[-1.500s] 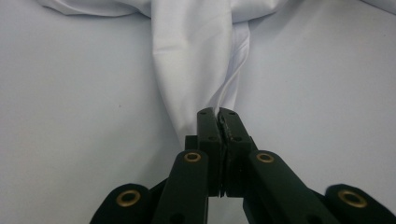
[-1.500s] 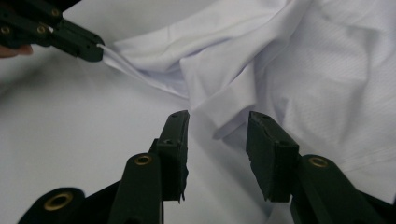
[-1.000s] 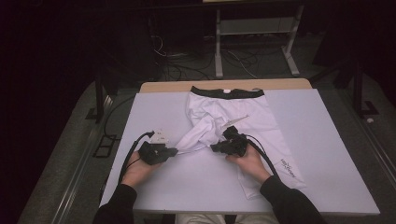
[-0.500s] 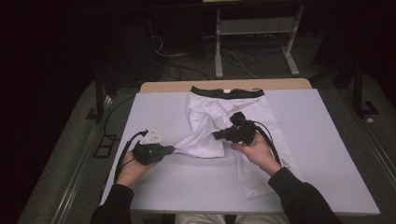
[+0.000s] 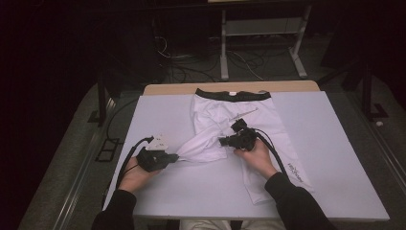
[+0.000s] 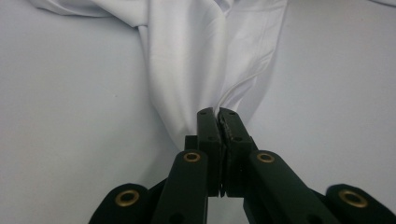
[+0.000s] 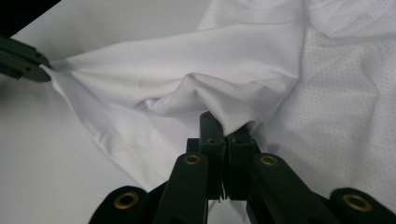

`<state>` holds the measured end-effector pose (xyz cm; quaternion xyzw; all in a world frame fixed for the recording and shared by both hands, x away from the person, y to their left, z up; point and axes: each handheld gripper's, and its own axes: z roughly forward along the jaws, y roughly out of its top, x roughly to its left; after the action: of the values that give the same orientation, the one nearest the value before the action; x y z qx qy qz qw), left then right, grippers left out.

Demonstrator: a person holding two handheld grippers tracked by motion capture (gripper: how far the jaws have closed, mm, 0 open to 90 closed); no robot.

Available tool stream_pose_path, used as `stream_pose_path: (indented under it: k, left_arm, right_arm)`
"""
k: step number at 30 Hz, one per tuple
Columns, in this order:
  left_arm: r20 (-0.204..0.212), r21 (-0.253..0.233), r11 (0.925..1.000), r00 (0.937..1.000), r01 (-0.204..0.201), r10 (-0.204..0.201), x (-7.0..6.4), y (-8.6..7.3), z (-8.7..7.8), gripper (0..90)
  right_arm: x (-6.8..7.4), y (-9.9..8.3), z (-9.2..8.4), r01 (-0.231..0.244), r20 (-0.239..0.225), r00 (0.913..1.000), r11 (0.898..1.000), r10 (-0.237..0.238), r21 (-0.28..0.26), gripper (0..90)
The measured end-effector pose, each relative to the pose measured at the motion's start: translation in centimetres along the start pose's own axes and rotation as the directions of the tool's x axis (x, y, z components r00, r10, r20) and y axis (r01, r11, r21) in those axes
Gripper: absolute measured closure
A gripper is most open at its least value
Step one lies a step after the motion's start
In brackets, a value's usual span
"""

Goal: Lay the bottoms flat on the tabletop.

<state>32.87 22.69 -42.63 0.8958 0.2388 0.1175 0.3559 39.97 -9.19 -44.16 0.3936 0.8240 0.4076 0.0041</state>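
White shorts (image 5: 268, 125) with a black waistband (image 5: 233, 94) lie on the white table (image 5: 335, 143), waistband at the far side. One leg is drawn across to the left and twisted. My left gripper (image 5: 174, 157) is shut on the end of that leg; in the left gripper view the cloth (image 6: 187, 60) runs away from the closed left gripper (image 6: 218, 115). My right gripper (image 5: 222, 142) is shut on a raised fold near the crotch, seen as bunched fabric (image 7: 210, 70) at the right gripper (image 7: 225, 129). The left gripper's jaws (image 7: 25, 63) show at far left there.
The other leg lies flat toward the front right, with a small printed logo (image 5: 293, 171). A thin pale cord (image 5: 244, 113) rests on the shorts near the waistband. A wooden edge (image 5: 163, 89) runs along the table's far side; cables and a metal frame (image 5: 258, 28) lie beyond.
My right gripper has moved away from the person and slightly right, carrying its fold of cloth. My left gripper has barely shifted and keeps its hold on the leg end.
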Motion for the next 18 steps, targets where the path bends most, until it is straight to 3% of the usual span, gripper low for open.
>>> stream_pose_path:
  k: [6,12,18]
  left_arm:
    - [0.005,0.022,0.9997,0.9999,-0.009,0.009,-0.2,-0.1,0.3,87.9]
    - [0.006,0.026,0.9996,0.9999,-0.010,0.010,-0.3,-0.1,0.3,88.0]
    - [0.010,0.031,0.9994,0.9999,-0.014,0.013,-0.4,0.0,0.4,88.0]
  right_arm:
    - [0.1,-0.4,0.0,-0.016,0.006,0.9999,1.000,0.016,-0.003,72.2]
    - [0.6,-1.8,-1.2,-0.038,-0.007,0.9992,0.999,0.038,-0.018,69.1]
    - [1.1,-2.8,-1.9,-0.048,-0.017,0.9987,0.999,0.049,0.014,69.2]
